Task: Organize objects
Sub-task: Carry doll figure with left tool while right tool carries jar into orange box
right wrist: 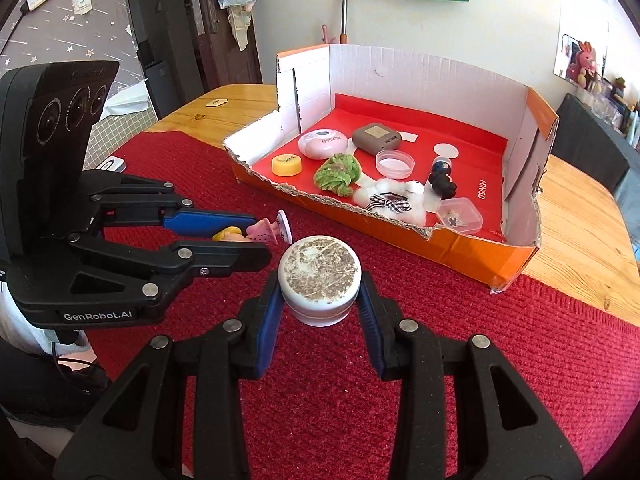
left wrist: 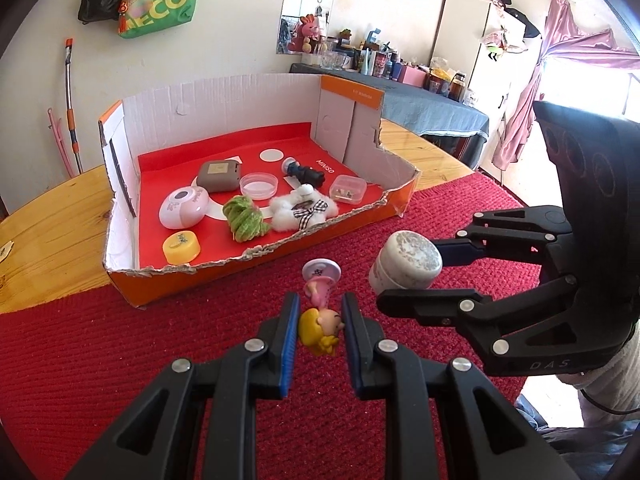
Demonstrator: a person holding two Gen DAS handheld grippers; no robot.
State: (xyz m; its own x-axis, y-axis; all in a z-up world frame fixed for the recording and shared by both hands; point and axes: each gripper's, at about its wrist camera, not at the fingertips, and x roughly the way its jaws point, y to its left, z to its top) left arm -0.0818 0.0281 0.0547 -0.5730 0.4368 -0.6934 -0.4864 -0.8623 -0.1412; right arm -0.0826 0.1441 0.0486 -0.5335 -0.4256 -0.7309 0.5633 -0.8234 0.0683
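- Your left gripper (left wrist: pixel 320 320) is clamped on the little figurine (left wrist: pixel 322 312), the pads pinching its yellow-haired head, with the pink body and round base sticking out past the tips towards 12 o'clock in the left wrist view.
- Your right gripper (right wrist: pixel 320 300) is clamped on the white jar (right wrist: pixel 319 286), pads on its sides below the speckled lid.
- Both pieces hang above the red mat (left wrist: pixel 120 360); the open cardboard box (left wrist: pixel 256 252) sits ahead, at about 11 o'clock from the left gripper and 1 o'clock from the right.
- Carry each piece high enough to clear the torn front wall before you lower it.
- The figurine is gripped at one end only, so I'd expect it to pivot; move it smoothly and avoid knocking its base on the rim.
- Aim for bare red floor: the gap between the yellow cap (left wrist: pixel 181 246) and the green yarn bundle (left wrist: pixel 244 218) looks free, as does the back strip.
- Keep the two grippers apart as you go in, since they ride close together now.
- Let go only once each piece rests on the box floor.
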